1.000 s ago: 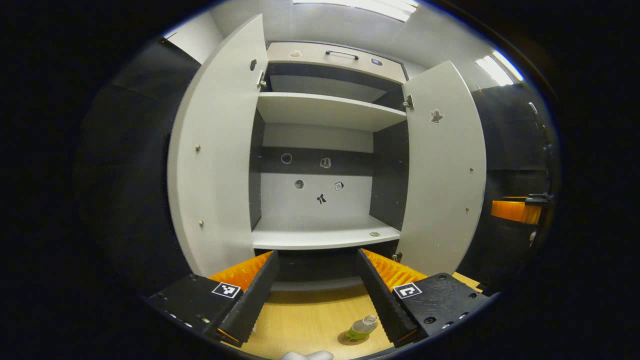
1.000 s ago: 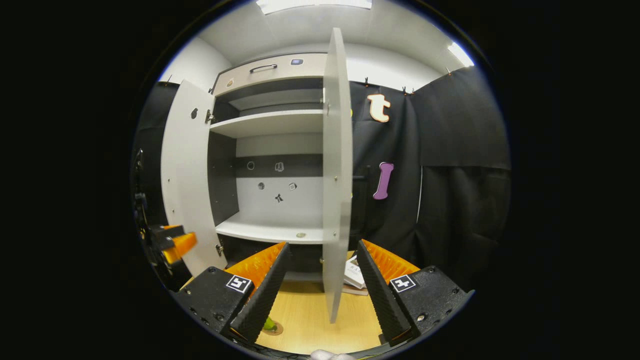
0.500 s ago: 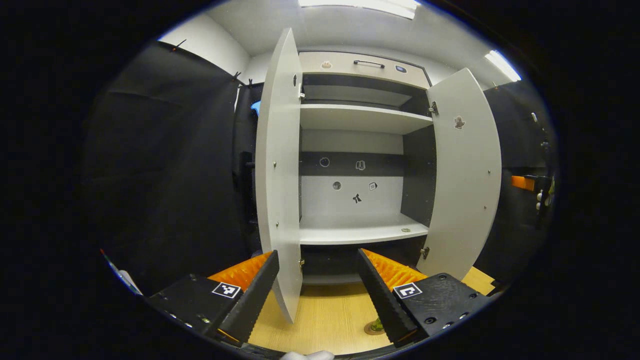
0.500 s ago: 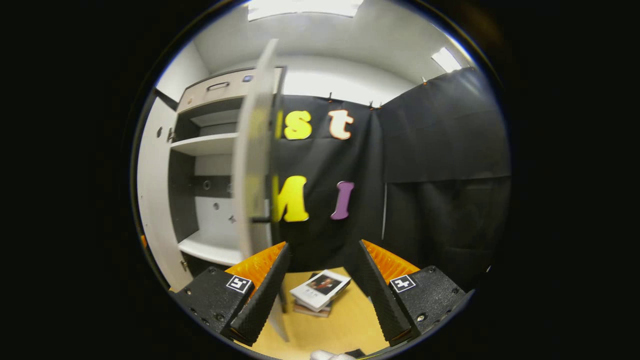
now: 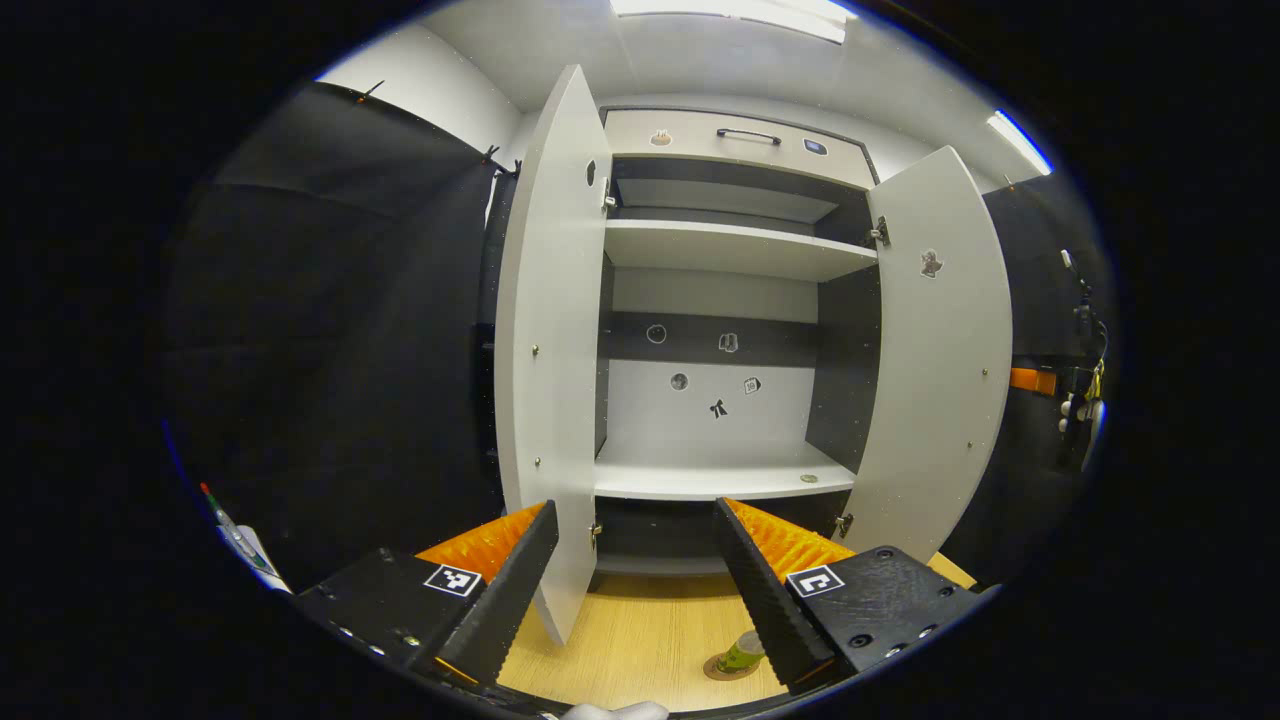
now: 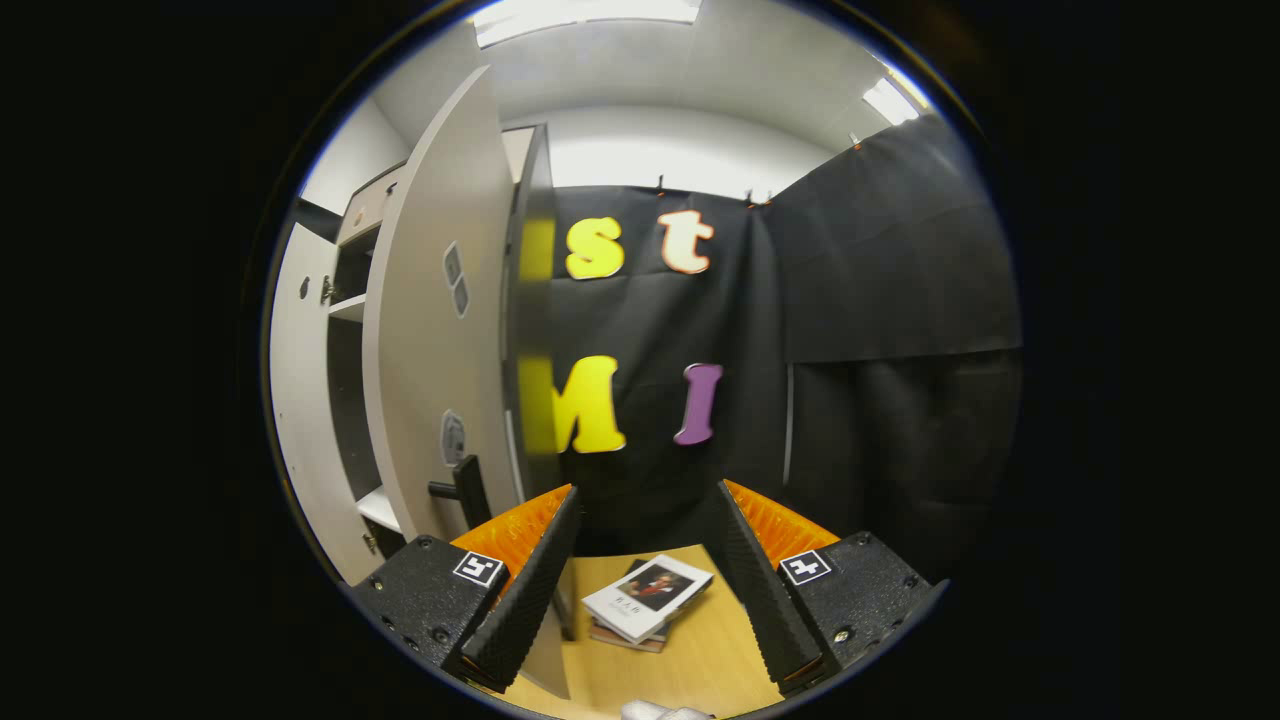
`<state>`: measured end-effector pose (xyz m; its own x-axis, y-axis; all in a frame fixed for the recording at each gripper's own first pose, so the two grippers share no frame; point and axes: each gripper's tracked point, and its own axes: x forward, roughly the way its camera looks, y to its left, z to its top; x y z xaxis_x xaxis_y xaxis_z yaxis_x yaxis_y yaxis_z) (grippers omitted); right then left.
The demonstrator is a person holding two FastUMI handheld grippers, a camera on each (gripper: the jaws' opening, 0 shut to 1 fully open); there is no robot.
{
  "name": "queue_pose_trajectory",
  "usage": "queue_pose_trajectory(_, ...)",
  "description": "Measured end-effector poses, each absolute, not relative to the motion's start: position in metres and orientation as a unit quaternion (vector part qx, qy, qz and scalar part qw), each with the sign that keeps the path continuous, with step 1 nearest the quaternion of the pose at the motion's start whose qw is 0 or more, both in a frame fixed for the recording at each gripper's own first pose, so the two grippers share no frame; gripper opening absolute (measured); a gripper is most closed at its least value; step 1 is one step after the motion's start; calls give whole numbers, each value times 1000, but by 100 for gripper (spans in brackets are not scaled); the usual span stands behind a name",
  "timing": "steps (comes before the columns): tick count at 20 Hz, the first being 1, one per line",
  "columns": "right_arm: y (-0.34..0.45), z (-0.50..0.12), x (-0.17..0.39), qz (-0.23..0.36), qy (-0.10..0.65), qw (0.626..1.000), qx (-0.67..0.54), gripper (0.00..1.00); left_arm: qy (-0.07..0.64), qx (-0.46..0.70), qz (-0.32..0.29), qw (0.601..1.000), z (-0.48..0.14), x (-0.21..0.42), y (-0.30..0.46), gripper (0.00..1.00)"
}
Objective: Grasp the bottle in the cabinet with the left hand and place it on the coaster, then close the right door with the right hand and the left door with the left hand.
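1. In the left gripper view, we see the tall white two-door cabinet standing open, its white left door swung towards us.
2. Our left gripper hangs in front of the cabinet, jaws apart and empty.
3. Below the cabinet, the small green plastic bottle stands on the round brown coaster on the light wooden table.
4. The white right door stands ajar.
5. In the right gripper view, our right gripper sits right of the cabinet, jaws apart, above a stack of books.
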<state>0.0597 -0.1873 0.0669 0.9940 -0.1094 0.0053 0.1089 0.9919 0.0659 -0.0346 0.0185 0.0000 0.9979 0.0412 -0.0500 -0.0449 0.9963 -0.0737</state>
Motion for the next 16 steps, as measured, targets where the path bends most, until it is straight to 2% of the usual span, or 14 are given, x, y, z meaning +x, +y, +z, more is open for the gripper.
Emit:
queue_pose_trajectory(2, -166, 58, 69, -15, 18, 1000, 21, 83, 24, -41, 25, 999, 1, -34, 11, 95)
queue_pose_trajectory(4, -160, 57, 72, -2, 28, 1000, 10, 83, 27, -39, 31, 998, 1, -36, 6, 95)
queue_pose_trajectory(5, -157, 56, 73, 9, 37, 999, -1, 78, 28, -37, 35, 998, 0, -36, 4, 95)
queue_pose_trajectory(9, -147, 54, 72, 42, 47, 998, 17, 78, 30, -39, 49, 998, 2, -37, 0, 95)
queue_pose_trajectory(10, -140, 51, 70, 53, 50, 997, 30, 78, 30, -38, 51, 998, 3, -37, -1, 100)
queue_pose_trajectory(11, -132, 52, 71, 65, 50, 996, 36, 78, 31, -38, 52, 997, 3, -37, -2, 95)
queue_pose_trajectory(14, -109, 53, 71, 90, 49, 995, 23, 78, 32, -31, 53, 998, 5, -39, -5, 95)
queue_pose_trajectory(15, -100, 53, 71, 99, 47, 994, 18, 78, 31, -31, 54, 998, 6, -40, -5, 100)
queue_pose_trajectory(16, -91, 52, 72, 108, 46, 993, 15, 78, 29, -32, 55, 998, 7, -41, -4, 95)
